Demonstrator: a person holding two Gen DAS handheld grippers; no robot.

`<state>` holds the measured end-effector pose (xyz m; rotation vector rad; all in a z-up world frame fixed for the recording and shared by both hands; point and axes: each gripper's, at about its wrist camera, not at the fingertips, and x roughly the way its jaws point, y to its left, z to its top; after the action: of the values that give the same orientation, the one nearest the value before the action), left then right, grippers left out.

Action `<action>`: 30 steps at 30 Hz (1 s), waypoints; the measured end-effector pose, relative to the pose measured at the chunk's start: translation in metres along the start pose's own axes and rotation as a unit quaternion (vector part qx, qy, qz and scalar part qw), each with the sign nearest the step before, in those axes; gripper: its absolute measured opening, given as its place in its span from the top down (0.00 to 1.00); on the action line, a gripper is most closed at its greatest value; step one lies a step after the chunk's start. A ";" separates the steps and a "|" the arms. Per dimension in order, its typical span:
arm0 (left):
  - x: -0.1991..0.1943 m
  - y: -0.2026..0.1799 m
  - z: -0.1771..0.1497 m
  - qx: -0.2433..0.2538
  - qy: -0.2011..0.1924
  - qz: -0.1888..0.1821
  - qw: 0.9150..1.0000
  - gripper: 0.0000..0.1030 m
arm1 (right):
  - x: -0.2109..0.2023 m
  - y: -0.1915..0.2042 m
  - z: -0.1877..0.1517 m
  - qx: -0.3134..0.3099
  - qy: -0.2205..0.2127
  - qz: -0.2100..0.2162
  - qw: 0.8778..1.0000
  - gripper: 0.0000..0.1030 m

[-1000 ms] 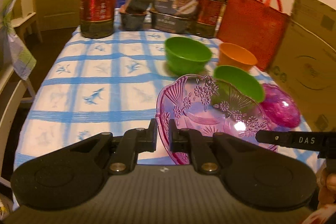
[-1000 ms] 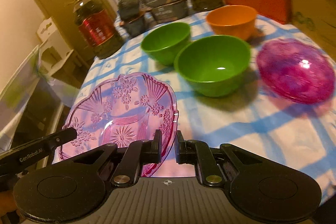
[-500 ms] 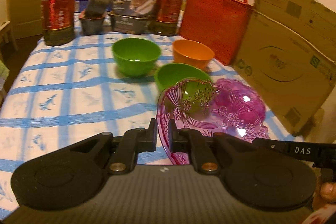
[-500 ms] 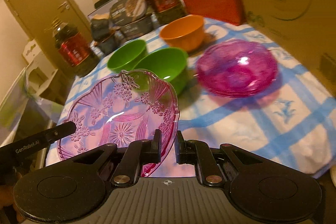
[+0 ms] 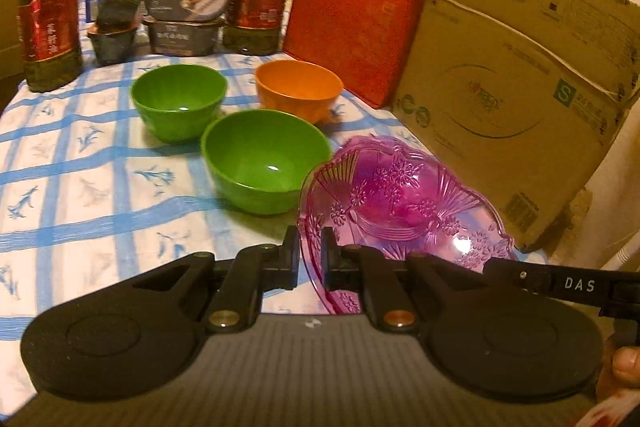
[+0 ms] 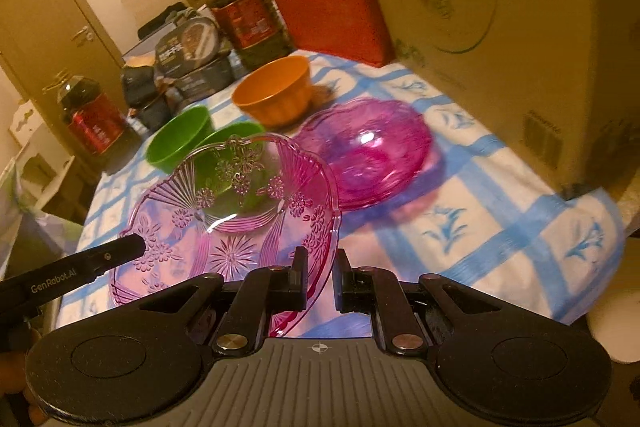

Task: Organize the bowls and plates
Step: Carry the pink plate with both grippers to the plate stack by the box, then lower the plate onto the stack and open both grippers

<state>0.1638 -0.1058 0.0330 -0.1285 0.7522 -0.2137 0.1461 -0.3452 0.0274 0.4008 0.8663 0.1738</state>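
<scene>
Since one second ago the pink glass plate [image 6: 224, 227] has travelled across the table: it was above the open tablecloth to the left of the bowls, and now it hangs just beside the second pink plate [image 6: 372, 151], which lies on the checked tablecloth [image 6: 500, 223] near the right edge. In the left wrist view the carried plate already covers most of the lying one, so I judge that the stacking of the two plates is close, and only the last bit sideways and the lowering remain. The left gripper [image 5: 310, 261] is almost fully closed and pinches the rim of the carried plate; the right gripper [image 6: 320, 279] is closed on the opposite rim in the same way, so both hands carry one plate, lifted off the cloth and tilted. The near green bowl [image 5: 266, 161] stands close at the left of the plates, and behind it stand the other green bowl [image 5: 179, 99] and the orange bowl [image 5: 299, 87]. On the right the big cardboard box [image 5: 516, 83] stands near the lying plate, and the table edge is also close there, so the room for moving is narrow on this side; the open cloth is on the left.
</scene>
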 end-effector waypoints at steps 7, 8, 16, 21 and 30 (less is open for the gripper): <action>0.012 -0.017 0.001 0.007 0.009 -0.010 1.000 0.92 | -0.006 -0.017 0.004 0.004 -0.003 -0.012 1.000 0.88; 0.014 -0.019 0.002 0.008 0.010 -0.011 1.000 0.92 | -0.006 -0.020 0.005 0.006 -0.003 -0.013 1.000 0.88; 0.027 -0.038 0.005 0.018 0.016 -0.015 1.000 0.92 | -0.004 -0.038 0.014 0.007 -0.008 -0.023 1.000 0.88; 0.040 -0.047 0.009 0.019 0.016 -0.013 1.000 0.92 | 0.000 -0.046 0.026 -0.007 -0.012 -0.028 0.999 0.88; 0.072 -0.060 0.021 0.001 0.019 -0.003 1.000 0.91 | 0.028 -0.062 0.059 -0.041 -0.012 -0.028 0.999 0.88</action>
<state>0.2212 -0.1808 0.0121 -0.1261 0.7894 -0.2236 0.2084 -0.4097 0.0166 0.3019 0.8423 0.1510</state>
